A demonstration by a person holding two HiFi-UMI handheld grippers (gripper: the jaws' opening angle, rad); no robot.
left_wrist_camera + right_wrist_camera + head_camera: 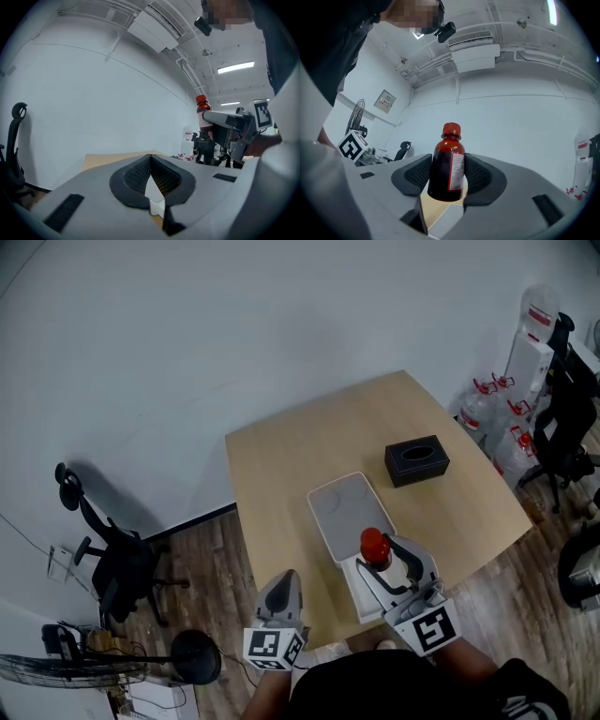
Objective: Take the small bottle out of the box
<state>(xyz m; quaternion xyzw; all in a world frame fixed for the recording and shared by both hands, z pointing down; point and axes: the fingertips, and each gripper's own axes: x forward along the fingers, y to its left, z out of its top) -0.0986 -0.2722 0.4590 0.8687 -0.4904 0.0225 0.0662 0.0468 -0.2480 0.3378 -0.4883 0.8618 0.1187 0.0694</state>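
Right gripper view: the right hand-held gripper (448, 174) clamps a small dark-red red-capped bottle (446, 164), best held upright while lifting clear; the left hand-held gripper (151, 161) is closed on nothing.

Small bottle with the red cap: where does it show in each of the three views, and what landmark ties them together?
Head view: small bottle low, right of centre.
Left gripper view: upper right, in front of the far wall.
Right gripper view: centre, clamped between the fingers.
Shared landmark: the wooden table, seen in all three.
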